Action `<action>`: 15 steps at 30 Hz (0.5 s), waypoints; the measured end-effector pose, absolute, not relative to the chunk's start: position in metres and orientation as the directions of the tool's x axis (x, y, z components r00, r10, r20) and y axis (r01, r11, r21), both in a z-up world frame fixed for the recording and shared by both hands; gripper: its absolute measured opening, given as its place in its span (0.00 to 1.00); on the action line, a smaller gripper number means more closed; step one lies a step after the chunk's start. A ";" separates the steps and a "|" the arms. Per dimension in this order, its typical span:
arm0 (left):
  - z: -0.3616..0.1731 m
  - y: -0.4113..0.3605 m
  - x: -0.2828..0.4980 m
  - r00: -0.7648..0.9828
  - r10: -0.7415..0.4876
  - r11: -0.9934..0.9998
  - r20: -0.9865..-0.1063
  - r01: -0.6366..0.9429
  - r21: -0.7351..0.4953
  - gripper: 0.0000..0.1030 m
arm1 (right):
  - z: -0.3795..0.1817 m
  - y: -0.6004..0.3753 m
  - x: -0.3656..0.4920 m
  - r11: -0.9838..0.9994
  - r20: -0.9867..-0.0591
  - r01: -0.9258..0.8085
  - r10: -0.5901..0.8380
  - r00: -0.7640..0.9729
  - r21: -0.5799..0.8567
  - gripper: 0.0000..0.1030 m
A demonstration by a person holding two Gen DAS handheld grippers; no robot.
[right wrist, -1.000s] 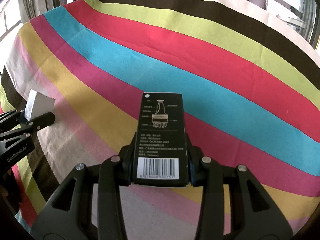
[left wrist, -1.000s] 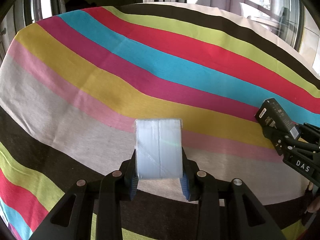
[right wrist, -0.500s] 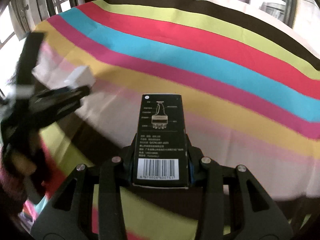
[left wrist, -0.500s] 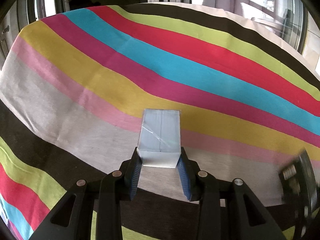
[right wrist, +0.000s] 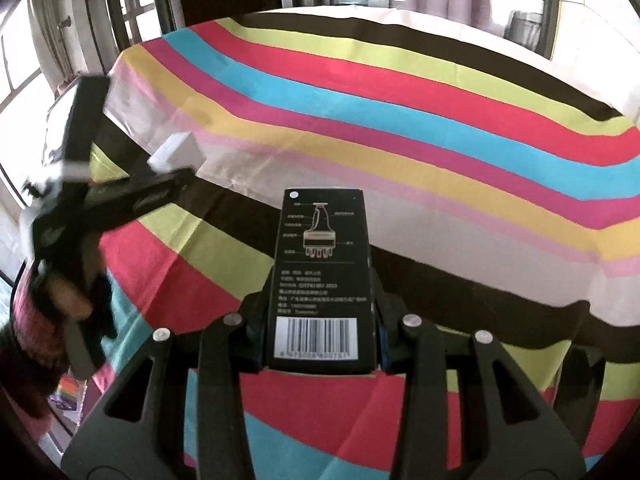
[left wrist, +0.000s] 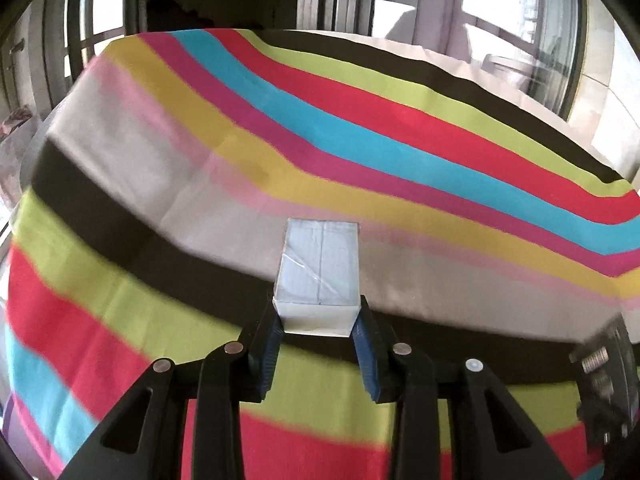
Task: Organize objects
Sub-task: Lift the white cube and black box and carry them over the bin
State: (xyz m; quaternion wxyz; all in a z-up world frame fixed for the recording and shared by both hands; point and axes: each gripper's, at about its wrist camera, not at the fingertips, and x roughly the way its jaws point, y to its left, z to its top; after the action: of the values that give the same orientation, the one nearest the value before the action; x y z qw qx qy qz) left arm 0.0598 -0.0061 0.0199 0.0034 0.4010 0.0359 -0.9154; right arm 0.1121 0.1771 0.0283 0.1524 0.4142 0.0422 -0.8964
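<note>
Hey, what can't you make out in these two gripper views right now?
- Left wrist view: right gripper motion-blurred and cut off by the right edge.
- Right wrist view: left gripper and hand blurred.
- Black box: small print unreadable, contents hidden.
- White box: underside hidden.

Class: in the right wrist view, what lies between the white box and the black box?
Only bare striped cloth lies between the white box and the black box.
</note>
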 end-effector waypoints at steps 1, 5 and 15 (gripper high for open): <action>0.021 -0.009 0.069 -0.679 0.027 -0.997 -0.734 0.040 -0.073 0.35 | 0.028 0.176 0.114 -0.949 -0.753 0.312 -0.244 -0.612 0.054 0.42; 0.026 -0.014 0.104 -0.691 0.021 -0.997 -0.722 0.035 -0.062 0.35 | 0.026 0.170 0.124 -0.943 -0.747 0.328 -0.262 -0.611 0.062 0.42; 0.044 -0.027 0.167 -0.725 0.029 -0.998 -0.688 0.015 -0.058 0.35 | 0.026 0.165 0.151 -0.936 -0.744 0.347 -0.274 -0.610 0.060 0.42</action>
State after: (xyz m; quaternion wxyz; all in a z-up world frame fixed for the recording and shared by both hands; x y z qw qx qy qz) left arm 0.1668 -0.0272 0.0444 -0.0036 0.3709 0.0296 -0.9282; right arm 0.1512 0.1645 0.0260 0.1734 0.4062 0.0450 -0.8960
